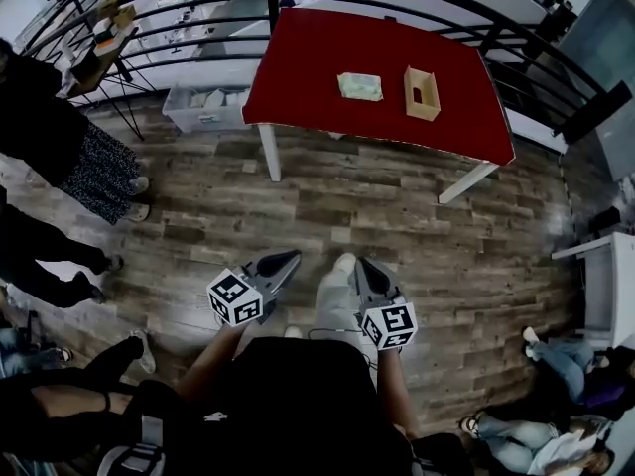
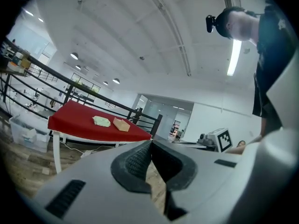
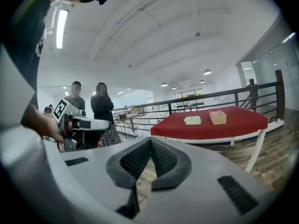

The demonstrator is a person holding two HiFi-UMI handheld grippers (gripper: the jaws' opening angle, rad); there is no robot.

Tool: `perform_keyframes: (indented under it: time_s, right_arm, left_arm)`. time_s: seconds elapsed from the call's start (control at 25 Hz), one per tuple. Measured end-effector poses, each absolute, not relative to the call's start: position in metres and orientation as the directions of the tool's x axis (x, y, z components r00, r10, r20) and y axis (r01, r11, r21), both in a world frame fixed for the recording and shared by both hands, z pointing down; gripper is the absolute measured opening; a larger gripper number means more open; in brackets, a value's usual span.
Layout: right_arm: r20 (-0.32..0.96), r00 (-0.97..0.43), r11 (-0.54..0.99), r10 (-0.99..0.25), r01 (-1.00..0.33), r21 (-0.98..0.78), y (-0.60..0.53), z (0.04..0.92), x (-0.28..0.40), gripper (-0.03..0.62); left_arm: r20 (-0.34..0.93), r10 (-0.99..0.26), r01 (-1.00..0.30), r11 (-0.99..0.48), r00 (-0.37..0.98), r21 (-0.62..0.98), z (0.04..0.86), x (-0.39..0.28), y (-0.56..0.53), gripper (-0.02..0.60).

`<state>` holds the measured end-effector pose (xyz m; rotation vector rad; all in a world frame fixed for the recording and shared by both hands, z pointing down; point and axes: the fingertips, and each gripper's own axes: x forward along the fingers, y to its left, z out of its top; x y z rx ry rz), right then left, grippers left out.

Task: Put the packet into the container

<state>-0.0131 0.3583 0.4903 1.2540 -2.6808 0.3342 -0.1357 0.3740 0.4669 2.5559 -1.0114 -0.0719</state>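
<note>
A pale green packet [image 1: 359,86] lies on the red table [image 1: 317,58], with a small open cardboard container [image 1: 421,93] just to its right. Both show small and far off in the left gripper view, packet [image 2: 101,121] and container [image 2: 121,124], and in the right gripper view, packet [image 3: 192,120] and container [image 3: 217,117]. My left gripper [image 1: 290,258] and right gripper [image 1: 361,264] hang close to my body over the wooden floor, well short of the table. Both are shut with nothing between their pads.
A black railing [image 1: 198,28] curves behind the table. A white crate [image 1: 203,107] sits on the floor by the table's left leg. People stand at the left [image 1: 60,157] and sit at the lower right [image 1: 556,365]. A white cabinet [image 1: 605,286] stands at right.
</note>
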Motion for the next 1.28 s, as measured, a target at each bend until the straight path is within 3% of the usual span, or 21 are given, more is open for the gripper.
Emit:
perform_keyframes:
  time_s: [0.68,1.28]
  right_arm:
    - [0.198,-0.680,0.655,-0.706,-0.734,-0.183,0.044,0.481,0.051,0.020]
    - [0.198,-0.714,0.687,-0.672,-0.700,-0.193,-0.079,0.497,0.061,0.020]
  left_arm:
    - [0.140,-0.683,-0.677,-0.632,0.717,0.377,0.458,-0.064,0.071,0.009]
    - [0.172,-0.701,-0.704,-0.601,0.692,0.378,0.474,-0.047,-0.048,0.009]
